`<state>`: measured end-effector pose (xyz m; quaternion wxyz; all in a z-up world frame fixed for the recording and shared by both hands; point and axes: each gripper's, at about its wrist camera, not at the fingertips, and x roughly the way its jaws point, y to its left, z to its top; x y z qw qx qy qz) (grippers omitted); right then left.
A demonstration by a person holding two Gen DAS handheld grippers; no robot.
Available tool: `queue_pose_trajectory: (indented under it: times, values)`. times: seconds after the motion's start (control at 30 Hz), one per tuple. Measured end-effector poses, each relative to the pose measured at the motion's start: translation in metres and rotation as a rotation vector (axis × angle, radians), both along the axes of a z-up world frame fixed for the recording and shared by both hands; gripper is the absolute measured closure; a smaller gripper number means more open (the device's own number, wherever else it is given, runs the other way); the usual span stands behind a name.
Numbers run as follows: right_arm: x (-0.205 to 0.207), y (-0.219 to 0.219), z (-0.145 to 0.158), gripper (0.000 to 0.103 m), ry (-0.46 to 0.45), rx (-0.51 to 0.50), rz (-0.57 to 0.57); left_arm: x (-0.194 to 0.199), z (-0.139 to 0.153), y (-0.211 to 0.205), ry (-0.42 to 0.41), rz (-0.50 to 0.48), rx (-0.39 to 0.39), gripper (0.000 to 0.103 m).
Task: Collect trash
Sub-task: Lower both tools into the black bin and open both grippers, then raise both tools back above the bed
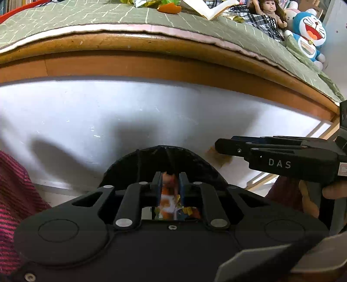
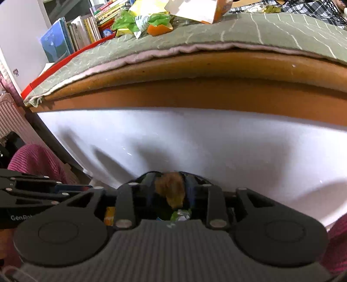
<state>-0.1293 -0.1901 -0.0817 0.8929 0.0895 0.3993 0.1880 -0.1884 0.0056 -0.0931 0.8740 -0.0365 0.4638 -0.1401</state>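
My left gripper (image 1: 170, 186) is shut on an orange and white wrapper (image 1: 168, 195), pinched between its blue pads above the rim of a black bin (image 1: 134, 160). In the right wrist view, my right gripper (image 2: 171, 188) stands open with a blurred brown crumpled scrap (image 2: 171, 191) between its fingers; the pads do not seem to press on it. Under it lie a green wrapper (image 2: 181, 214) and other litter in the bin. The right gripper (image 1: 223, 147) also shows side-on at the right of the left wrist view.
A bed with a green quilt (image 1: 86, 17), wooden frame (image 2: 216, 93) and white side panel (image 1: 130, 112) fills the view ahead. Green wrappers (image 2: 138, 21) and an orange piece (image 1: 169, 8) lie on it. A doll (image 1: 271, 10), a blue plush (image 1: 310, 32) and books (image 2: 76, 34) stand behind.
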Motion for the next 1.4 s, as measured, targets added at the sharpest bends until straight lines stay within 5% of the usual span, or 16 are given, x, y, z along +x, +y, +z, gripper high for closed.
queue_pose_trajectory:
  times: [0.47,1.0,1.4]
  values:
    - [0.002,-0.021,0.042,0.029,-0.110,-0.016,-0.011,0.005,0.028,0.007,-0.083,0.015,-0.011,0.055]
    - [0.015,-0.054,0.148,0.019,-0.387,-0.045,-0.001,0.041,0.143,0.034,-0.371,0.048,-0.062,0.041]
    - [0.034,-0.056,0.165,0.016,-0.451,-0.101,-0.053,0.062,0.199,0.058,-0.537,0.145,0.069,0.033]
